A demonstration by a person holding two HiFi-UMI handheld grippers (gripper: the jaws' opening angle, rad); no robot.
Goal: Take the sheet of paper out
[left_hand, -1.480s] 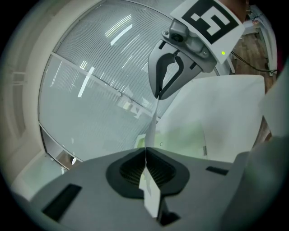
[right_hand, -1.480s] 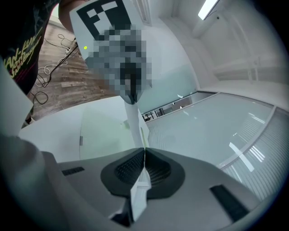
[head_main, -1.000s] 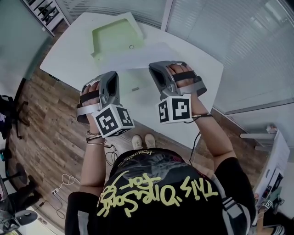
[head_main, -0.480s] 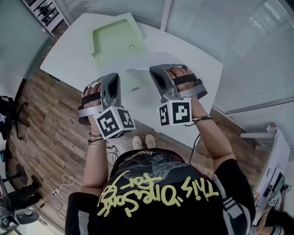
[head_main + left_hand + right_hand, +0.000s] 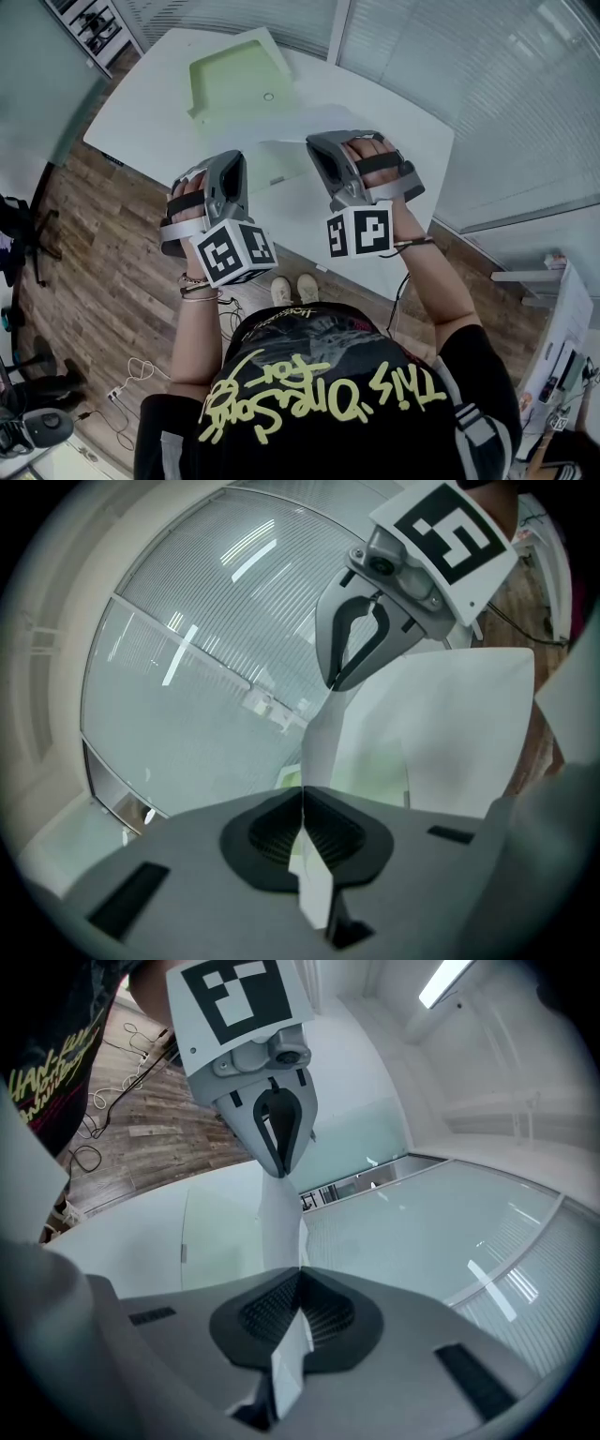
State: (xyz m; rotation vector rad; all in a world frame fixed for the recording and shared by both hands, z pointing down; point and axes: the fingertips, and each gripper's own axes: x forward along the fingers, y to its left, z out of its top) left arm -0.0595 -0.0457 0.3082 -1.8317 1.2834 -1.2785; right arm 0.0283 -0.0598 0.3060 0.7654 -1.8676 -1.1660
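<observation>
Above the table's [image 5: 375, 103] near edge, the sheet of paper [image 5: 441, 724] is held up clear of it.
Opposite edges are pinched by the left tongs [image 5: 302, 799] and right tongs [image 5: 298, 1279]; a green folder [image 5: 234, 75] lies at the far-left corner.

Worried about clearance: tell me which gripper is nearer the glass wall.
Right. The right gripper is on the side of the table toward the glass wall; the left gripper is farther, by the edge over the wooden floor.

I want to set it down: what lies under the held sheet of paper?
Under the sheet of paper show the white table and part of a pale green folder; whatever lies directly beneath is covered.
</observation>
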